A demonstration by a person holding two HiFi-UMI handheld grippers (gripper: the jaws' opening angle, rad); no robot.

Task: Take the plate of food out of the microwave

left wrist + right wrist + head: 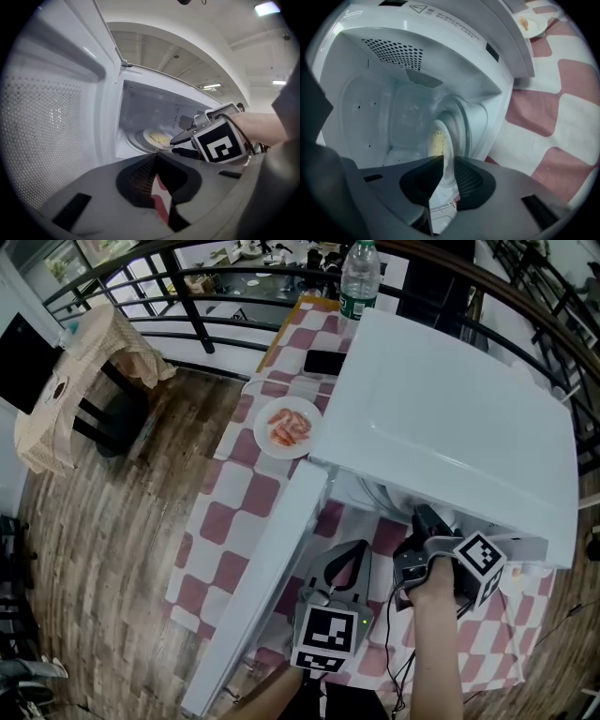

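Right tongs (449, 161), jaws apart, straddle the plate (438, 140).

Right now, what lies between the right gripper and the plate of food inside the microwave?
Nothing. The left gripper view shows the right gripper at the rim of the plate of food.

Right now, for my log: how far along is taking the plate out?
Done: the microwave door stands open. In hand: the right gripper reaches inside, open jaws straddling the rim of the plate of food. Still to do: clamp and lift it out.
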